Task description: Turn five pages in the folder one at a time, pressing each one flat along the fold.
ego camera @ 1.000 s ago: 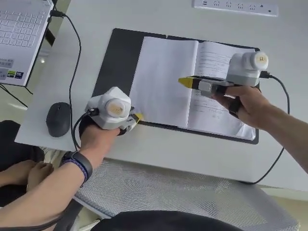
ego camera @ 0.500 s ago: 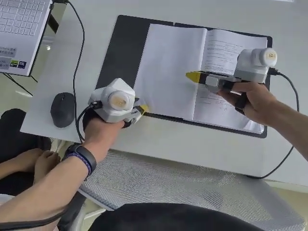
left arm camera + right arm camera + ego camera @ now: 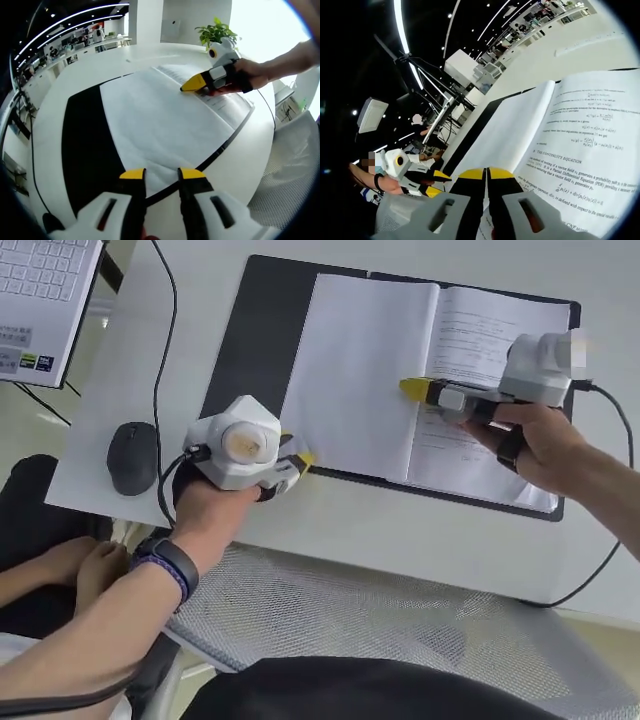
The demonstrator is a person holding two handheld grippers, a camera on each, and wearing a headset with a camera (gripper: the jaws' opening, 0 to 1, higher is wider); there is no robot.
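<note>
On the fold of the folder [image 3: 250,340] the right hand-held gripper [image 3: 408,388] still presses, jaws together. The left hand-held gripper [image 3: 302,458] stays, jaws apart.

Mouse [image 3: 132,457] and cable [image 3: 172,302] left of folder [image 3: 250,340]

Head view: from above the folder [image 3: 250,335], over its near edge, facing forward and steeply down. It stands far enough back to take in the whole folder, with a laptop [image 3: 40,300] off beyond the folder's left side.
Left gripper view: rides low on the left gripper [image 3: 162,175] at the folder's near left corner. It faces across the pages toward the folder's far right side.
Right gripper view: rides on the right gripper [image 3: 486,172], close over the folder's fold. It faces across the blank page toward the folder's left side.
Shared: all three take in the folder's open pages and fold. Each gripper view catches the other gripper.
</note>
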